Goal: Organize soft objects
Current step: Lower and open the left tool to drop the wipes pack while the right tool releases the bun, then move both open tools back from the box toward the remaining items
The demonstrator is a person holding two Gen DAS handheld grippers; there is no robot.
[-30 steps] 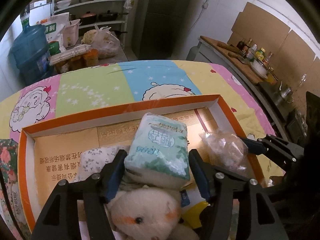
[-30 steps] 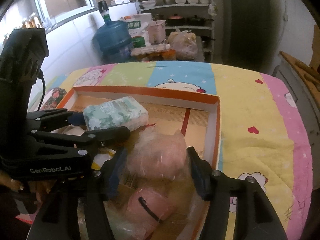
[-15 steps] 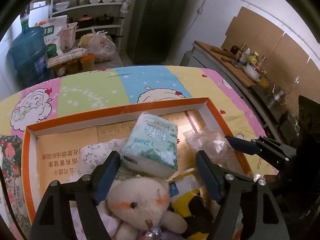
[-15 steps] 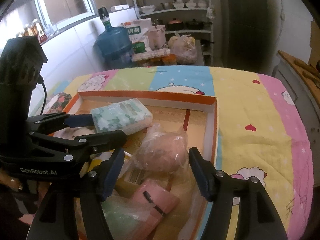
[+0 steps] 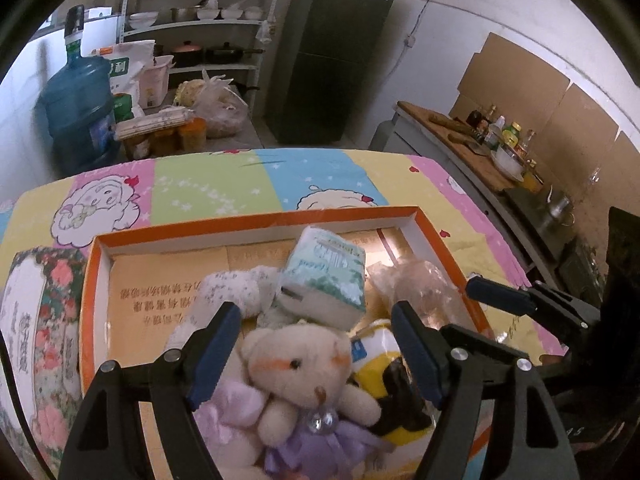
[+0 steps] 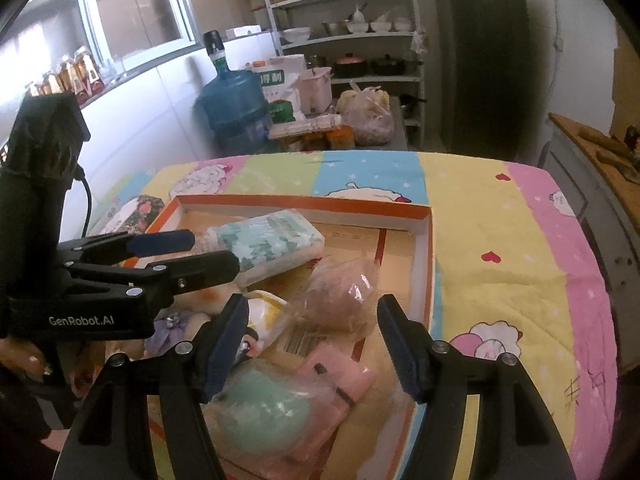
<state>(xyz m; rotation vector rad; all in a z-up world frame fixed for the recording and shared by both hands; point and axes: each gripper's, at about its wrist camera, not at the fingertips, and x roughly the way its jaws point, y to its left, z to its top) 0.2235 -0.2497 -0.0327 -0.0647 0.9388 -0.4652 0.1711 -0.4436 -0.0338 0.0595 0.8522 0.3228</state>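
Orange-rimmed box (image 5: 256, 222) holds tissue pack (image 5: 326, 276); left claw (image 5: 316, 350) spread; right claw (image 6: 314, 338) spread.

A blue water jug (image 5: 78, 114) stands by the wall beside a white shelf rack (image 5: 200, 24) of bowls and pots. A dark fridge (image 5: 334, 52) rises next to it. Bottles (image 5: 500, 128) crowd the side counter (image 5: 452, 138), and cardboard sheets (image 5: 516, 92) lean against the wall.
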